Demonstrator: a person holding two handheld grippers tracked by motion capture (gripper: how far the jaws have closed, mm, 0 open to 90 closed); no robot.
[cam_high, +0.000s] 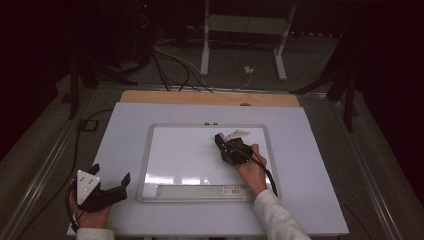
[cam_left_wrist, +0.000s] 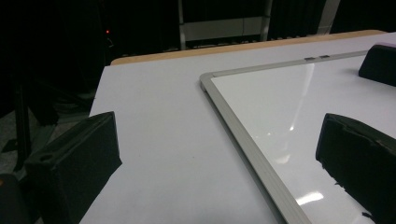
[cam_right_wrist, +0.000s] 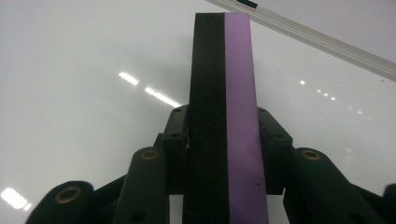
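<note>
Right gripper (cam_high: 223, 141) clamped on whiteboard eraser (cam_right_wrist: 225, 116), black felt one side, purple foam other, held over whiteboard (cam_high: 170, 155) near far-right corner. Left gripper (cam_high: 111, 181) gaping wide, empty, parked at table (cam_high: 125, 120) near-left corner.

Risks, judged:
- Narrow grip; eraser may twist or slip under wiping pressure.
- Unbraced whiteboard may slide.

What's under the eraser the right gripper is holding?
The eraser sits over the whiteboard, whose visible surface looks blank. The patch beneath it is covered, and contact cannot be confirmed.
</note>
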